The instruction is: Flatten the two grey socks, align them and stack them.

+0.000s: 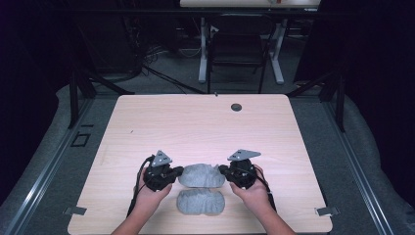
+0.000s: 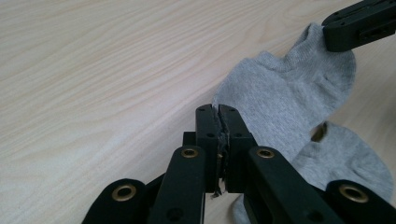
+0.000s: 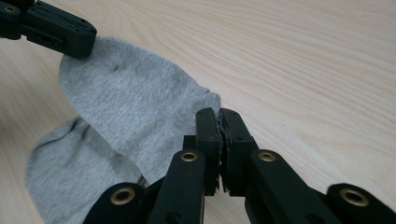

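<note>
Far sock (image 1: 201, 175) is held between both grippers near the front edge of the table (image 1: 195, 122), stretched across from one hand to the other. One end is pinched by the left gripper (image 1: 179, 172), the other end by the right gripper (image 1: 221, 170). In the left gripper view, the jaws are seen pressed together on the sock's edge (image 2: 280, 100), with fabric nipped in the seam between them; the right gripper's tip (image 2: 359, 25) is seen clamped on the opposite end. In the right gripper view the same grip is seen: jaws closed tight on the sock's (image 3: 126, 102) edge, the left gripper (image 3: 70, 35) biting the other end. A near sock (image 1: 200, 201) is laid flat on the table just beside it, toward the person, partly overlapped by the held one in both gripper views.
</note>
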The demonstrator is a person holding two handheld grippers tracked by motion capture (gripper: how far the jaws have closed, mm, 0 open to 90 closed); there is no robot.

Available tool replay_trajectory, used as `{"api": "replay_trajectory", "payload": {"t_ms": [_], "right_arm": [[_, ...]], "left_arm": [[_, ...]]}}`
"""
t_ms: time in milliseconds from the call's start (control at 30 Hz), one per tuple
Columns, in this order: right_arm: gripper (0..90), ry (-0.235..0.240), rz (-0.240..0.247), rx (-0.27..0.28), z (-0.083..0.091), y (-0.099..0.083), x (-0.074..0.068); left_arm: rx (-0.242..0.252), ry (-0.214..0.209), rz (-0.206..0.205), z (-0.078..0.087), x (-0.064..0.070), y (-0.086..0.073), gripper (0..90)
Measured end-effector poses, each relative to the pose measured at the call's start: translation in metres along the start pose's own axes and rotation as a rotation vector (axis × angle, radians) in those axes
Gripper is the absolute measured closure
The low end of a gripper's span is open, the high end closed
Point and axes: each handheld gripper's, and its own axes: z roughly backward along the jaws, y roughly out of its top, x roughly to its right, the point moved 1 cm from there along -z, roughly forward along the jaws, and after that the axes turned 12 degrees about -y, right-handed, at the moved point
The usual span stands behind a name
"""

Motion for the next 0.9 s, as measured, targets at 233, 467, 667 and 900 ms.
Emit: {"api": "replay_trajectory", "payload": {"t_ms": [233, 467, 667, 900], "right_arm": [[86.6, 0.025, 0.004, 0.015, 0.020, -0.005, -0.006], [86.6, 0.054, 0.019, 0.019, 0.036, -0.015, -0.012], [86.6, 0.073, 0.036, 0.020, 0.046, -0.027, -0.022], [86.6, 0.072, 0.059, 0.019, 0.049, -0.033, -0.026]], "left_arm": [[0.010, -0.023, -0.010, 0.011, 0.011, -0.010, 88.0], [0.013, -0.042, -0.017, 0.020, 0.021, -0.022, 88.0], [-0.002, -0.051, -0.027, 0.025, 0.031, -0.031, 88.0], [-0.008, -0.060, -0.025, 0.027, 0.036, -0.036, 88.0]]}}
